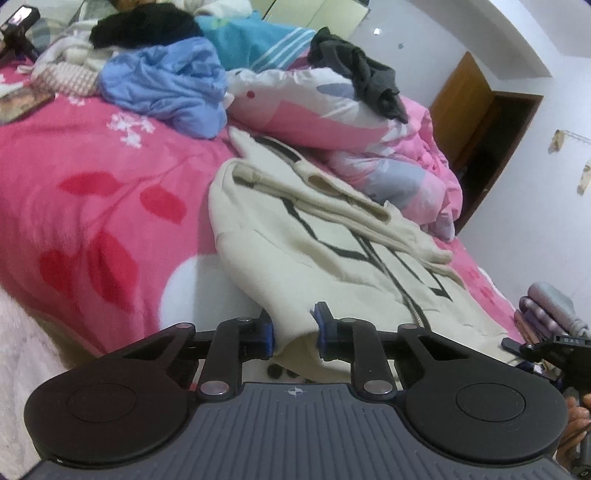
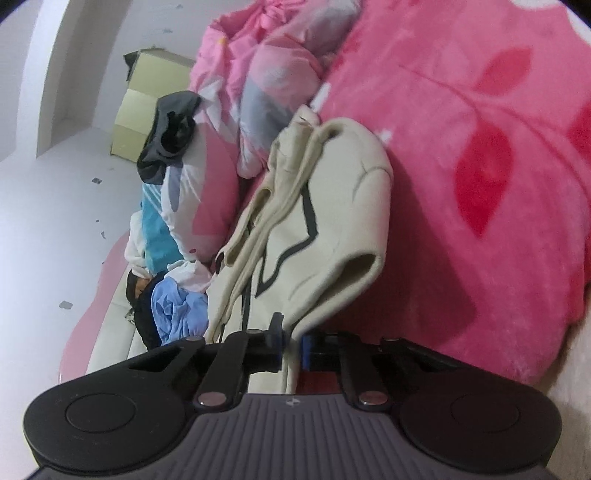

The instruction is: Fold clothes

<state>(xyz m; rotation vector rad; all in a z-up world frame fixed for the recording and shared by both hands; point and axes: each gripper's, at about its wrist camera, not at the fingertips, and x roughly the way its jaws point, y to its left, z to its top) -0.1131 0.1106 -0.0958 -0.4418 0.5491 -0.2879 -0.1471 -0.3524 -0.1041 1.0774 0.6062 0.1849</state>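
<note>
A cream hoodie (image 1: 332, 258) with dark line markings lies half-folded on the pink floral blanket (image 1: 92, 192) that covers the bed, its sleeves bunched along the upper side. The left gripper (image 1: 295, 332) pinches the near hem of the hoodie, the blue-padded jaws drawn in narrow with a fold of cream fabric pressed between them. The right gripper (image 2: 291, 347) clamps another edge of the same garment, its jaws nearly together on a thin layer of cloth, and from there the hoodie (image 2: 332, 206) drapes away across the blanket (image 2: 480, 147). Just beyond the hoodie sits a rumpled pink and grey quilt (image 1: 388, 147) with a dark grey garment (image 1: 369, 77) tossed on top of it. Farther back a crumpled light blue garment (image 1: 166, 81) lies beside a black garment (image 1: 144, 26) and a turquoise cloth (image 1: 251, 40) with pale stripes. A brown wooden door (image 1: 465, 107) stands open in the white wall on the far side of the bed.
</note>
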